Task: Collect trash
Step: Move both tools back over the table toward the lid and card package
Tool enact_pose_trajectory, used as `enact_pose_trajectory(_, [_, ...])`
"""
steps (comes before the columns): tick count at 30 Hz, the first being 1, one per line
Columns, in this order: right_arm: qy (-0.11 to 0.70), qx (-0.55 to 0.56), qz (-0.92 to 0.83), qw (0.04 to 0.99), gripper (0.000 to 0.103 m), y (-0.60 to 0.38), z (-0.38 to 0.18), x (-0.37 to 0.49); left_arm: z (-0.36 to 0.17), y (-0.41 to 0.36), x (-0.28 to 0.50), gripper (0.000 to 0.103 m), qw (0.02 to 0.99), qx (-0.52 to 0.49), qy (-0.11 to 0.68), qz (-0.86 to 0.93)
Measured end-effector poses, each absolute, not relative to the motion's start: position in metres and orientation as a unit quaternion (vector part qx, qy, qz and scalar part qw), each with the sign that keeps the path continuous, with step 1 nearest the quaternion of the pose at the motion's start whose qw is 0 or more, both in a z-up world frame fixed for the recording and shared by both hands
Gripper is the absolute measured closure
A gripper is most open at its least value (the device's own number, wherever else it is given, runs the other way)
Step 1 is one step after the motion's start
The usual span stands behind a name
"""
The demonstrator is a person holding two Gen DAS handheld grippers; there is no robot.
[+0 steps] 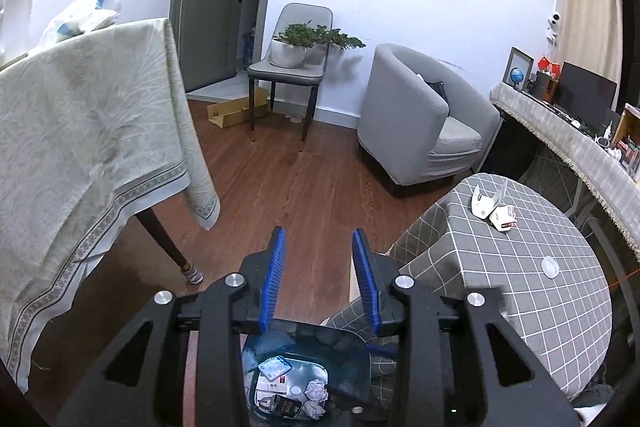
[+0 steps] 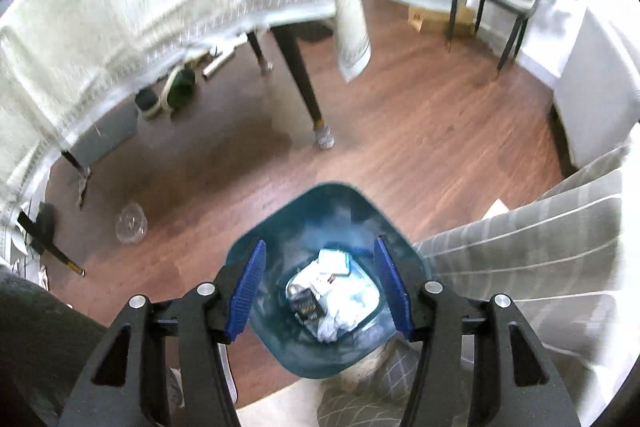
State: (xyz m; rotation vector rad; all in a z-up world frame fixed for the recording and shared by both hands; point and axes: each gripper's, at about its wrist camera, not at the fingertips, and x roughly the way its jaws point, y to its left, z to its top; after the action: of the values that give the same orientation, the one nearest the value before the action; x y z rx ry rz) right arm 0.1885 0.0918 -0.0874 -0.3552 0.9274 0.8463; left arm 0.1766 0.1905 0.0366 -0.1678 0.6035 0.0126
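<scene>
Hovering over the upright, mouth-up blue bin (image 2: 325, 343), both the right claw (image 2: 325, 285) and left claw (image 1: 319, 277) gape empty.

Each hand-held tool was built alike: the left matte-black two-finger gripper (image 1: 319, 247) and the right matte-black two-finger gripper (image 2: 320, 259) both carried flat, ribbed blue pads (image 1: 275, 275) on their fingers. Angular black linkage arms with triangular cut-outs spread outward below, each pinned by round, silver screw heads (image 1: 235, 280).
</scene>
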Motion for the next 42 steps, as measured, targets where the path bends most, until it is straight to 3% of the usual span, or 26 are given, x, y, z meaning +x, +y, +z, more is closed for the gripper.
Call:
enact_pose_trajectory(10, [0.391, -0.132, 0.362, 0.836, 0.039, 0.033, -0.044, 0.203, 0.035, 0.162, 0.188, 0.048, 0.954, -0.07, 0.29, -0.015])
enact_pose_trajectory(19, [0.379, -0.099, 0.331, 0.858, 0.034, -0.012, -0.029, 0.221, 0.022, 0.136, 0.205, 0.043, 0.952, -0.065, 0.297, -0.029])
enact_pose_trajectory(29, [0.364, -0.087, 0.302, 0.876, 0.031, -0.055, -0.017, 0.237, 0.005, 0.098, 0.22, 0.03, 0.951, -0.046, 0.302, -0.052])
enact_pose_trajectory(42, [0.363, -0.107, 0.266, 0.886, 0.03, -0.115, -0.015, 0.241, -0.009, 0.052, 0.241, 0.027, 0.947, -0.042, 0.309, -0.08])
